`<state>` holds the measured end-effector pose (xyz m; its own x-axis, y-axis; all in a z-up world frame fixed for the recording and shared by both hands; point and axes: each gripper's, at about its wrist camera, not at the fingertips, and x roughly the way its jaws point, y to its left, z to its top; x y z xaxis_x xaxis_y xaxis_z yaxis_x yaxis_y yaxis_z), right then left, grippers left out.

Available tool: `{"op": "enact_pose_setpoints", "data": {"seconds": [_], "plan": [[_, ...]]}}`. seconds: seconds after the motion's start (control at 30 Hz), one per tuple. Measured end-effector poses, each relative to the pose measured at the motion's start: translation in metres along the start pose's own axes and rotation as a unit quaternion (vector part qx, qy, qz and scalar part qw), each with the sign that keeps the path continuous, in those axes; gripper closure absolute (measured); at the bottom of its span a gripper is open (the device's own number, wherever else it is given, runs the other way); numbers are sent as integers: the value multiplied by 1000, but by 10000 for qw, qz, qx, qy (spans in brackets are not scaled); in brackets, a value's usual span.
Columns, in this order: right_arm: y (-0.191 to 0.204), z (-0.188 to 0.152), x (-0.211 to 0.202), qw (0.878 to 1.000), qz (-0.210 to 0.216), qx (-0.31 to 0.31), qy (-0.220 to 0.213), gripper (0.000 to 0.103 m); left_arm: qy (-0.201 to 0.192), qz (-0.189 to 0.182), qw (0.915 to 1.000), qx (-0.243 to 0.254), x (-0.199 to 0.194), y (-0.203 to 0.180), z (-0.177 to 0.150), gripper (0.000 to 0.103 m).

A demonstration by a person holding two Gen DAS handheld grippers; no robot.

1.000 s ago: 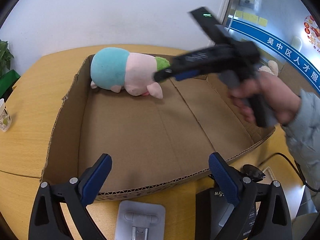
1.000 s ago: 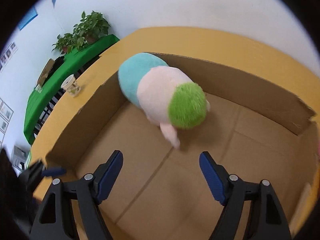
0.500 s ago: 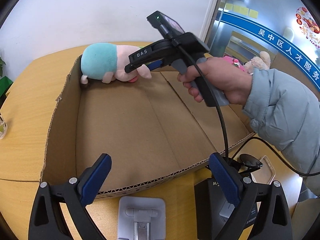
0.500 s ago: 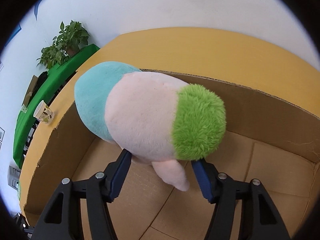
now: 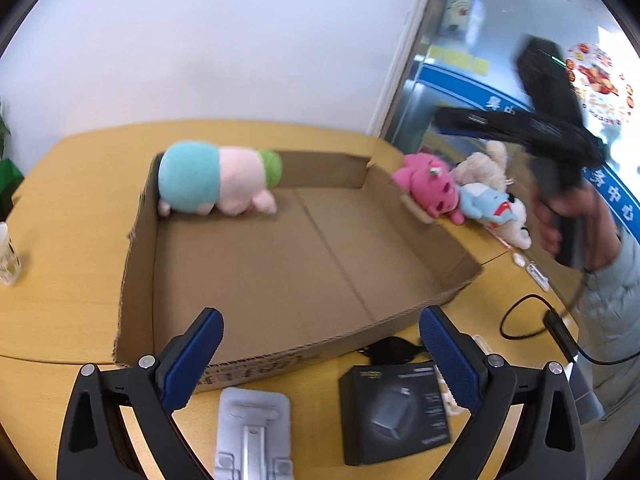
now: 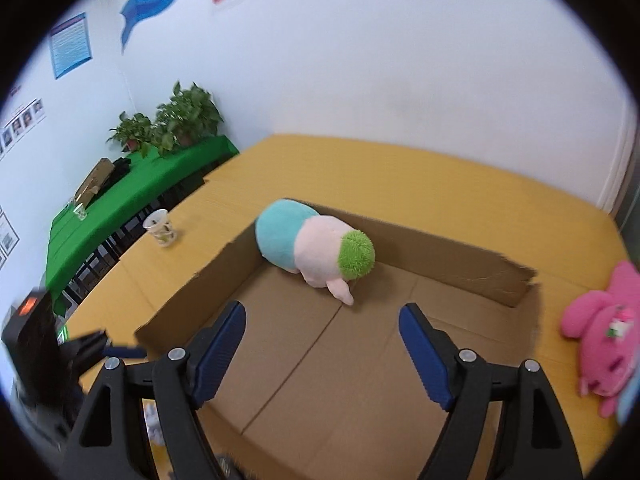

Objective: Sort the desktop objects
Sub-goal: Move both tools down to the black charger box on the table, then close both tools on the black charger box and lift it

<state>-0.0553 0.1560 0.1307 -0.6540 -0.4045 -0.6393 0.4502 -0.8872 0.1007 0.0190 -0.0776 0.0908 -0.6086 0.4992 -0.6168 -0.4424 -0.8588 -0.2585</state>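
Plush [image 6: 316, 250] lies in cardboard box [image 5: 280, 264]; both claws wide, empty.
Next, I judge: right claw [image 6: 322, 344] reaches the pink toy [image 6: 604, 344] on the counter [image 5: 80, 184] beside it.

A teal-pink-green plush [image 6: 314, 250] lies in the cardboard box [image 6: 448, 258] at frame centre; the right hand-held gripper [image 6: 322, 354] hangs spread below.
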Motion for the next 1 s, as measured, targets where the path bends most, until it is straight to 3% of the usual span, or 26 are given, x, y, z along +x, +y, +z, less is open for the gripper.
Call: {"op": "enact_pose_setpoints", "data": {"seconds": [0.13, 0.3, 0.47, 0.57, 0.7, 0.77, 0.87, 1.0], "plan": [[20, -33, -78, 9994, -12, -167, -316, 19, -33, -121, 9999, 103, -13, -21, -6, 3], [54, -98, -111, 9987, 138, -485, -78, 19, 210, -288, 9992, 159, -9, -46, -35, 3], [74, -174, -64, 9941, 739, -125, 780, 19, 632, -497, 9967, -123, 18, -52, -61, 3], [92, -204, -31, 9890, 828, -135, 1219, 19, 949, -517, 9940, -178, 38, -54, -72, 3], [111, -214, 2, 9876, 715, -354, 1353, 19, 1255, -672, 9893, -329, 64, -51, -84, 5], [110, -215, 16, 9886, 555, -325, 1363, 19, 1456, -615, 9865, -439, 75, -49, -92, 12], [109, -219, 31, 9880, 502, -284, 1430, 19, 1592, -682, 9838, -453, 77, -52, -103, 20], [109, -227, 29, 9867, 599, -287, 1482, 18, 1800, -836, 9795, -342, 67, -60, -123, 22]]}}
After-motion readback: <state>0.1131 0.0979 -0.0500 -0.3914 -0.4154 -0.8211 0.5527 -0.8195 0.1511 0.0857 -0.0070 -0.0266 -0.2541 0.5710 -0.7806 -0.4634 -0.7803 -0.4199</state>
